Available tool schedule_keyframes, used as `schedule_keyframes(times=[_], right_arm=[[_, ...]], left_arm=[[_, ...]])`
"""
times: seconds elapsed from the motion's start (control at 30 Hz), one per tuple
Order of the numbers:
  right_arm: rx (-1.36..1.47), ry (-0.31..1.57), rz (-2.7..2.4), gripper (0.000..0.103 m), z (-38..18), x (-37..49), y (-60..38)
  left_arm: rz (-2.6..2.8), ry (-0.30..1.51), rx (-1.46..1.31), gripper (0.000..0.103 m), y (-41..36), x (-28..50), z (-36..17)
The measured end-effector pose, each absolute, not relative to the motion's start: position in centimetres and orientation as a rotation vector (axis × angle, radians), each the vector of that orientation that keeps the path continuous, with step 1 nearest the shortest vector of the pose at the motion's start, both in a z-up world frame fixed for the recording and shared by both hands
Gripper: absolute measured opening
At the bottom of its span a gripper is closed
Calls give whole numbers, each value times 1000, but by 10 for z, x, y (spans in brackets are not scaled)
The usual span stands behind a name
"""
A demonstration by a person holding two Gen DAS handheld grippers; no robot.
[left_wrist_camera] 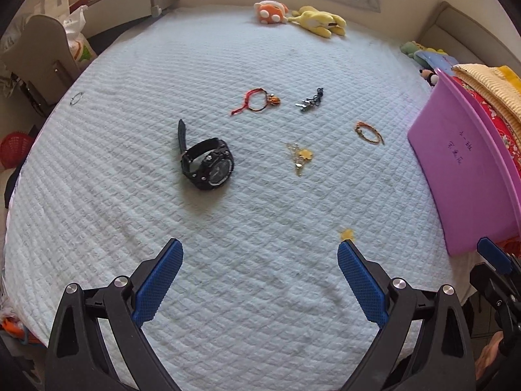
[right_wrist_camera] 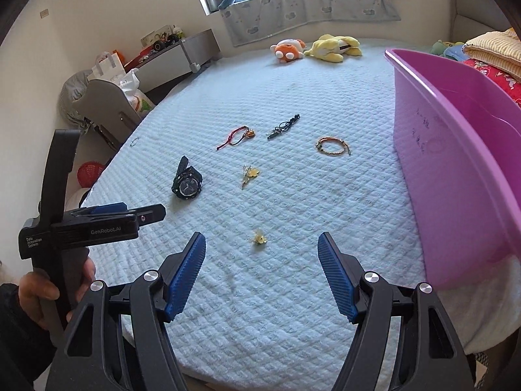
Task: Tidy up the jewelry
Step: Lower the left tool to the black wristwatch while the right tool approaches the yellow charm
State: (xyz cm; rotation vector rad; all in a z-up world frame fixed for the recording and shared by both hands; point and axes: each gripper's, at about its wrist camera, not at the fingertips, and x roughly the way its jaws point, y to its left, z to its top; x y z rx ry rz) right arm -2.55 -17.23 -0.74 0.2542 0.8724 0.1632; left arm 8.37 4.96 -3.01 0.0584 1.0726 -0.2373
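Jewelry lies spread on a pale blue quilted bed. A black watch, a red cord bracelet, a dark cord pendant, an orange-gold bracelet, a gold charm piece and a small yellow flower piece lie apart. A purple bin stands at the right. My left gripper is open and empty. My right gripper is open and empty, the flower piece just ahead of it.
Plush toys lie at the bed's far end. A thin ring lies near the left edge. Folded blankets sit behind the bin. A chair and bags stand left of the bed.
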Motion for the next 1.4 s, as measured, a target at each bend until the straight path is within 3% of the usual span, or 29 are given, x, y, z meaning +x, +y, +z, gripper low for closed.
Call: schedule_keyframes(times=[0.57,1.4], right_arm=[[298,974,16,68,-109,7,-109],[310,917,-114,68,-135,33,-101]], left_arm=[[-246,1080,144,94,119,149,-104],[-467,963,202,94,88,195,-125]])
